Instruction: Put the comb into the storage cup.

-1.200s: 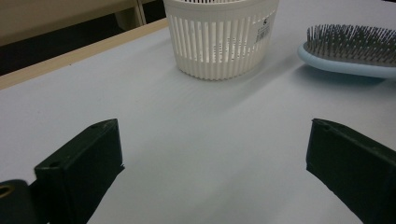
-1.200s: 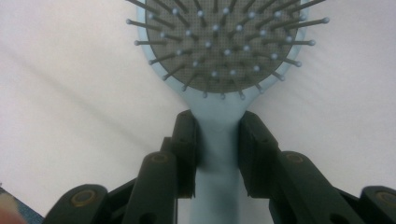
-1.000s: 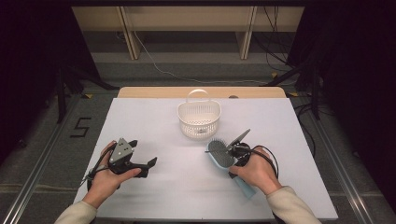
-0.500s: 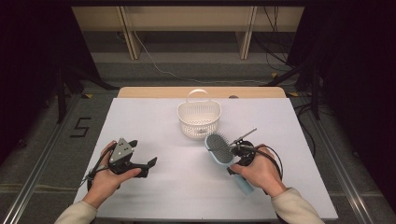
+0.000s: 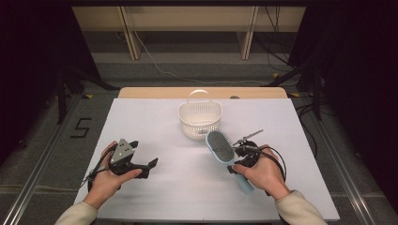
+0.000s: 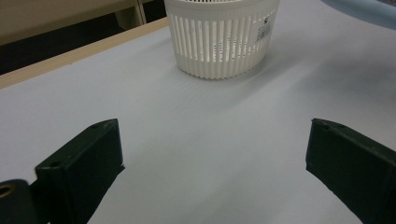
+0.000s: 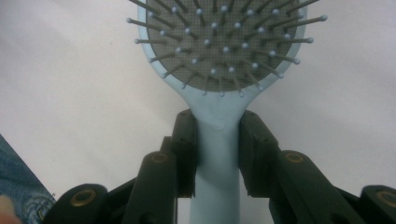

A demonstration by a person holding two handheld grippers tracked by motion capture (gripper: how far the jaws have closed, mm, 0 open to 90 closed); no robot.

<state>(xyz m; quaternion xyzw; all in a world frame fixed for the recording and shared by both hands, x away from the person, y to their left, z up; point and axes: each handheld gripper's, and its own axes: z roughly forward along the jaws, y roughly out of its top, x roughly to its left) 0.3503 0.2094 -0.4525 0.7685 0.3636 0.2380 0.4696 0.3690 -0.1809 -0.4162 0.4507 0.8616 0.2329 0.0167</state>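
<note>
On the white table [image 5: 155,117], toward its right side, the right gripper [image 5: 240,154] holds a light blue hairbrush [image 5: 220,146] by the neck, just below the head. From the right gripper view, the two black jaws are clamped on the neck from either side, touching it, with the handle running back between them toward the camera. The hairbrush [image 7: 219,56] faces bristles up: a grey pad with ball-tipped pins, set in a pale blue oval frame. From above, the head points up and left, toward the basket [image 5: 200,120], and sits just beside the basket's near wall, not inside it. Whether the head rests on the table or is lifted off it, I cannot tell. The handle end sticks out past the right hand [image 5: 263,173], toward the near edge.

The basket is white, slatted, round, with an arched handle at its far rim. It stands upright near the middle of the table, toward the far edge. From the left gripper view, a small label shows on its wall [image 6: 219,42].

The left gripper [image 5: 141,165] lies low at the table's left side, held in the left hand [image 5: 105,180], well apart from the basket and the brush. Its jaws stand wide apart with nothing between them but bare table. It points roughly at the basket. A grey three-cornered plate [image 5: 123,150] sits on top of it.

A cable [image 5: 274,157] loops from the right gripper around the right hand.
</note>
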